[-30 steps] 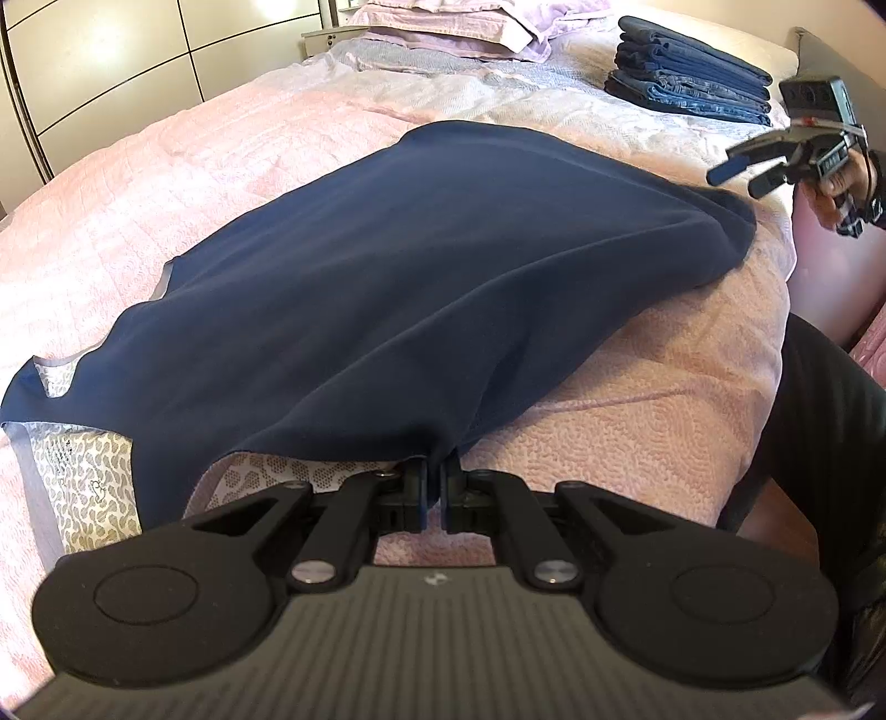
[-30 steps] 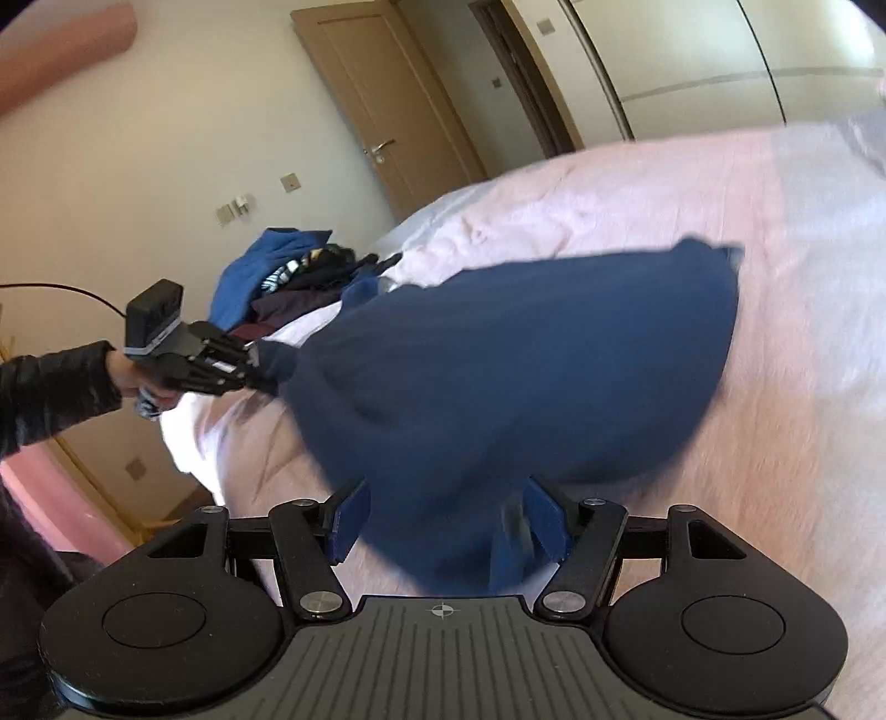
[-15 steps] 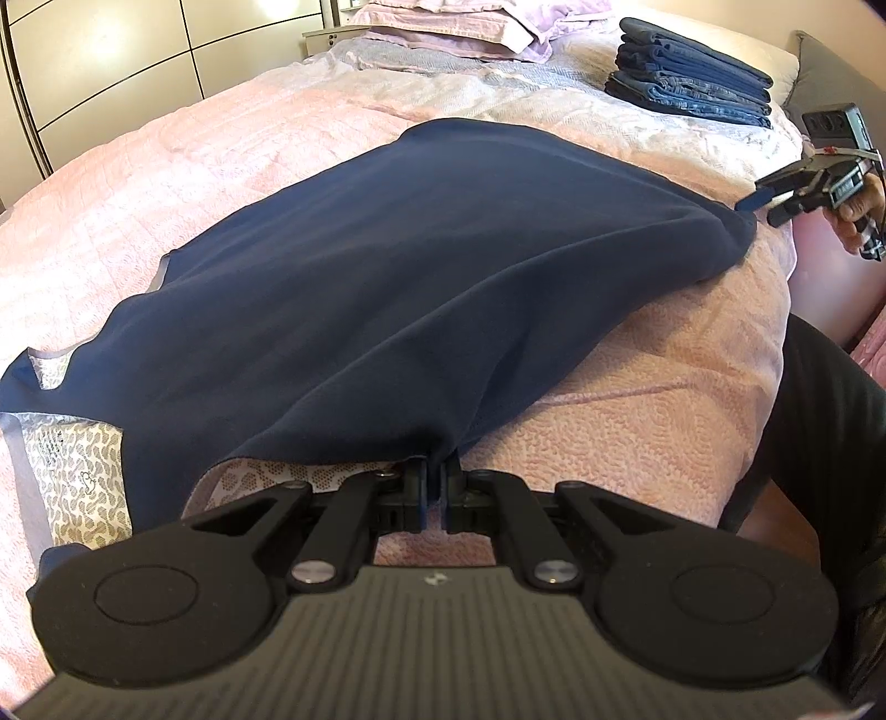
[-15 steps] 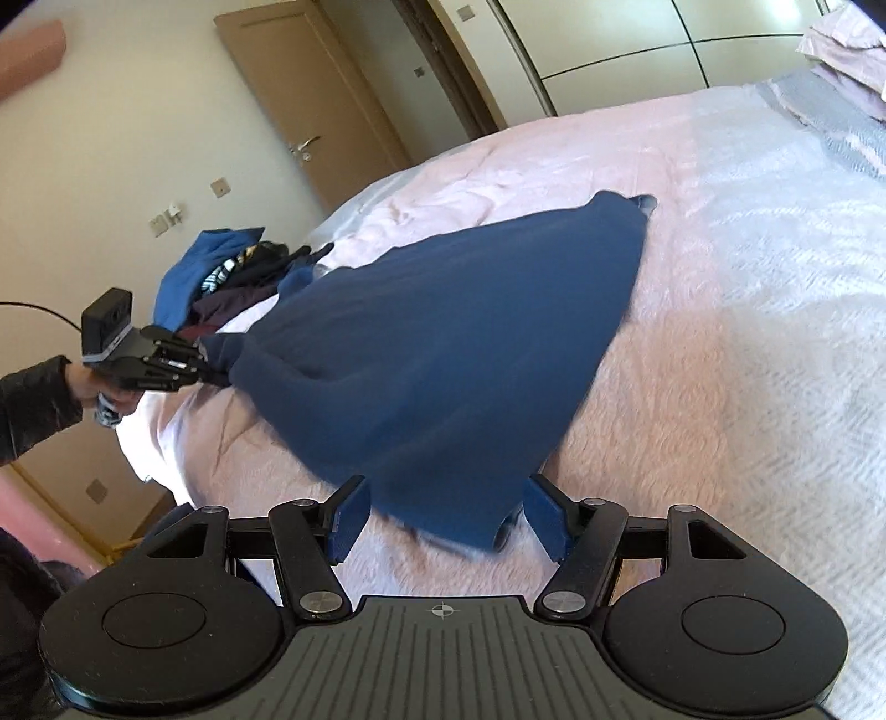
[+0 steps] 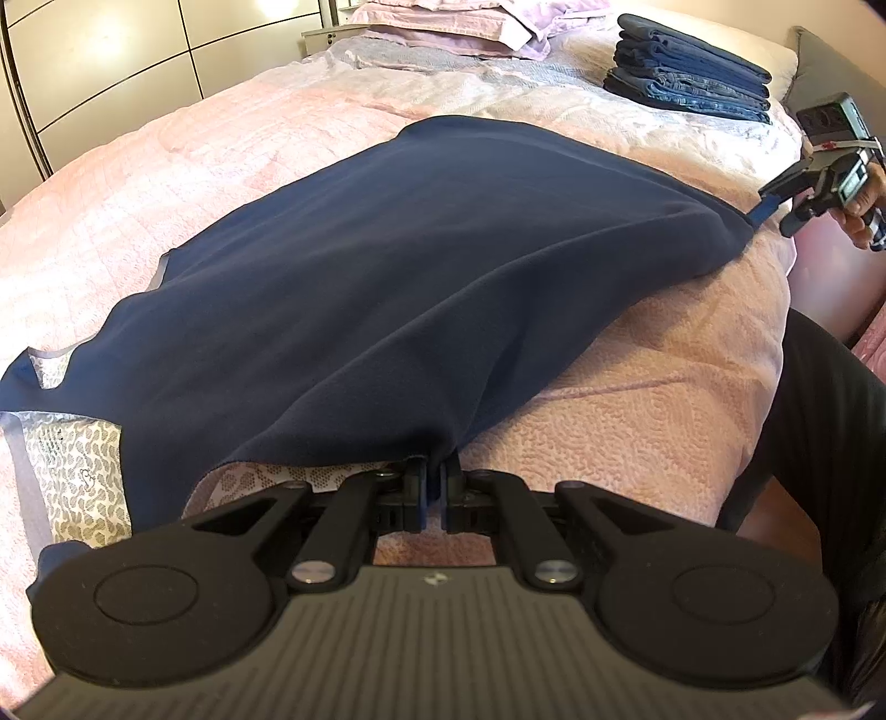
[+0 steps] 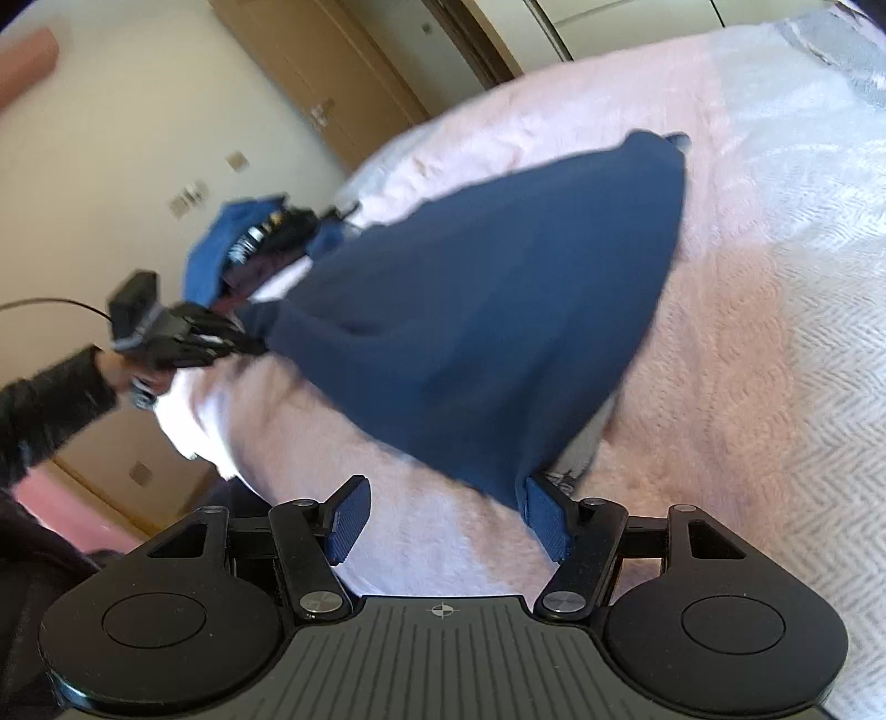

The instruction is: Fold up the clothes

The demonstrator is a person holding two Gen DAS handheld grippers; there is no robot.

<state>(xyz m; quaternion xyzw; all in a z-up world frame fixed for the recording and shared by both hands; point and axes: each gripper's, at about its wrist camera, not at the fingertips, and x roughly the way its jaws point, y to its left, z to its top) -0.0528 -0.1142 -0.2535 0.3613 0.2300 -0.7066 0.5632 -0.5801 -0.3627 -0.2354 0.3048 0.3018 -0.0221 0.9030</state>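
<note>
Both grippers working one navy garment [image 5: 421, 277]. Left gripper [image 5: 433, 484] pinching near corner of it, fingers pressed together on fabric. Right gripper [image 6: 446, 518] spreading fingers wide apart, one blue pad [image 6: 545, 518] touching garment's opposite corner, nothing clamped. Garment lying draped across pink bedspread [image 5: 637, 421], patterned lining showing at left hem. Folded jeans stack [image 5: 689, 83] sitting beyond, near pillows [image 5: 443, 22]. Unfolded clothes pile [image 6: 260, 243] lying at bed's far edge.
</note>
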